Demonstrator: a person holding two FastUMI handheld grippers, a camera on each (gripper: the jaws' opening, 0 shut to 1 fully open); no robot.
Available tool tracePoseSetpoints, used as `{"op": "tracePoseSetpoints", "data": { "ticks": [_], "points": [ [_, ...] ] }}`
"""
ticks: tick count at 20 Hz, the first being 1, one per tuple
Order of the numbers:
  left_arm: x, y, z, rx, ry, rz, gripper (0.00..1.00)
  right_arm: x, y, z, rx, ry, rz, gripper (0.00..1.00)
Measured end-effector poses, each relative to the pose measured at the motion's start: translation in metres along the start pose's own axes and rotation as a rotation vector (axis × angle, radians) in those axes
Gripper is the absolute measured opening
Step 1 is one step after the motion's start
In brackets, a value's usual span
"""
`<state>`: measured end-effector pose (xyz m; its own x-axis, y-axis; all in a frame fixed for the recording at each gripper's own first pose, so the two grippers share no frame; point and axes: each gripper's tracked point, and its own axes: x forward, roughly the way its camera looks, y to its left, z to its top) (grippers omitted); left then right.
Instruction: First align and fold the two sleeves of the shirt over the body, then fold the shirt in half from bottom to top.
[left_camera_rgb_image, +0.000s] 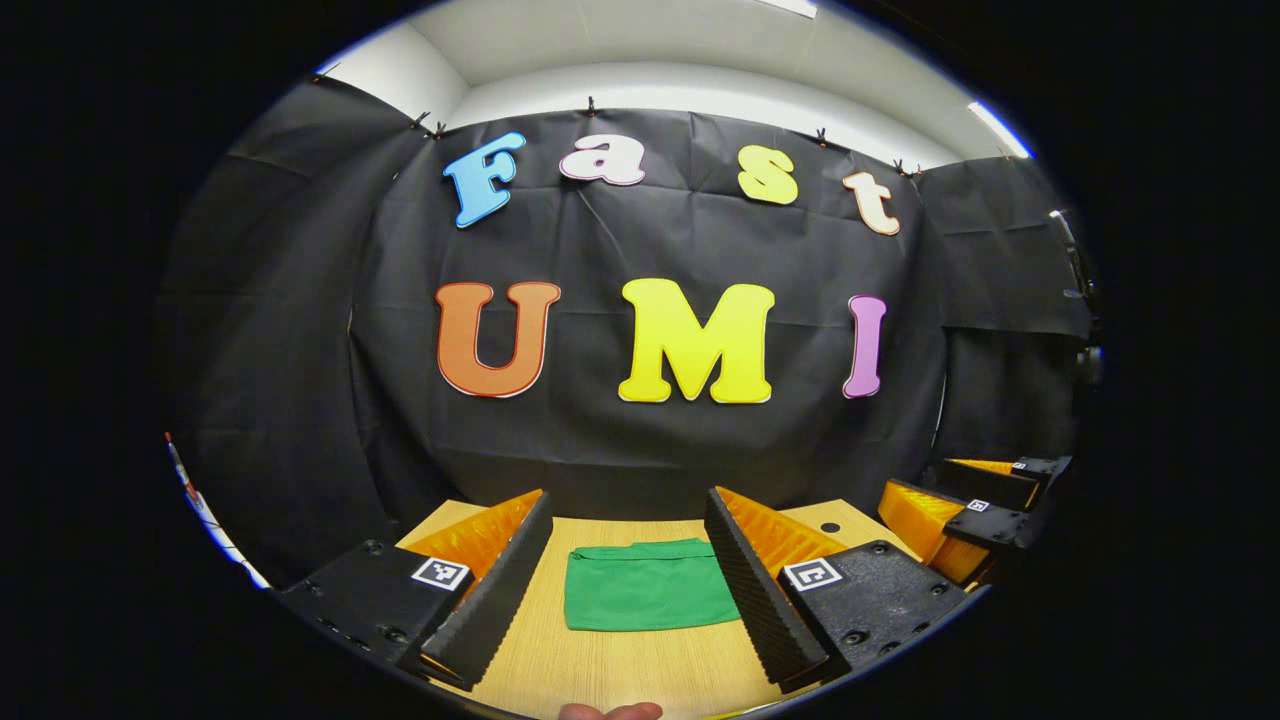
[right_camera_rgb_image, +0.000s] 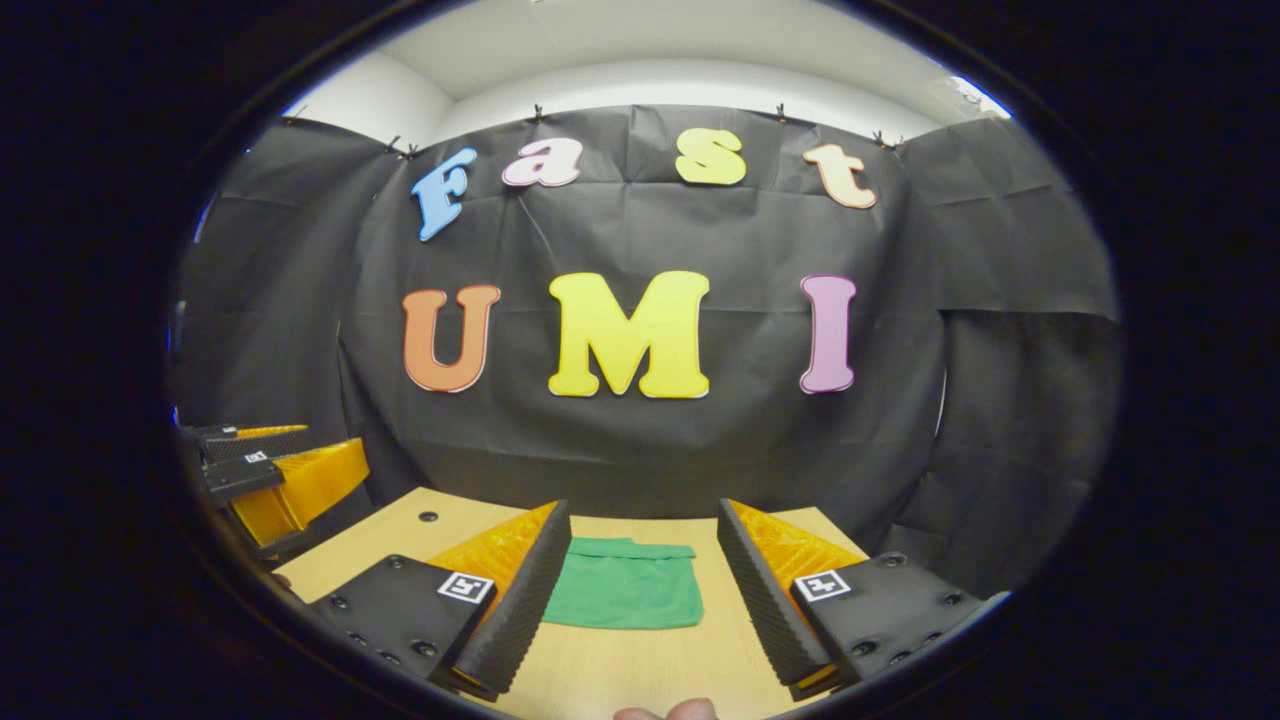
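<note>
Your left gripper (left_camera_rgb_image: 628, 590) has its fingers (left_camera_rgb_image: 500, 590) spread wide, holding nothing, raised above the wooden counter (left_camera_rgb_image: 620, 670) and pointed level toward the booth's far wall. Between those fingers, in the left gripper view, you see the green shirt (left_camera_rgb_image: 648, 585) lying flat on the counter as a neat, compact rectangle, sleeves tucked in and no loose part sticking out; it sits toward the counter's far edge, about midway between the left and right edges, and nothing touches it. A fingertip of your hand (left_camera_rgb_image: 610, 711) peeks in at the bottom of that view. Your right gripper (right_camera_rgb_image: 635, 590) matches it: fingers (right_camera_rgb_image: 520, 590) wide apart, empty, lifted off the counter (right_camera_rgb_image: 620, 670) and aimed the same way, with the shirt (right_camera_rgb_image: 622, 585) again framed between them, lying near the far edge with its folded top edge toward the wall. A bit of your other hand (right_camera_rgb_image: 665, 711) shows at the bottom of the right gripper view. Each gripper can be seen from the other's camera, off to the side near the counter's corner: the right one (left_camera_rgb_image: 975, 515) at the right of the left gripper view, the left one (right_camera_rgb_image: 265, 480) at the left of the right gripper view, both well apart from the shirt. A small dark hole (left_camera_rgb_image: 829, 527) marks the counter near its far right corner, and another (right_camera_rgb_image: 428, 517) near the far left.
</note>
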<state>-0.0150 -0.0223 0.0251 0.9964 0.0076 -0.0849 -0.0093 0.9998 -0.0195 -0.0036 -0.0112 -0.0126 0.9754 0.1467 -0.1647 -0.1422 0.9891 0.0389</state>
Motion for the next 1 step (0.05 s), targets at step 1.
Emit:
{"op": "tracePoseSetpoints", "data": {
  "ticks": [1],
  "points": [
    [0.0008,0.0000,-0.0008,0.002,0.002,0.001,0.98,0.0017,-0.0014,0.0013,0.002,-0.002,-0.002,0.93]
  ]
}}
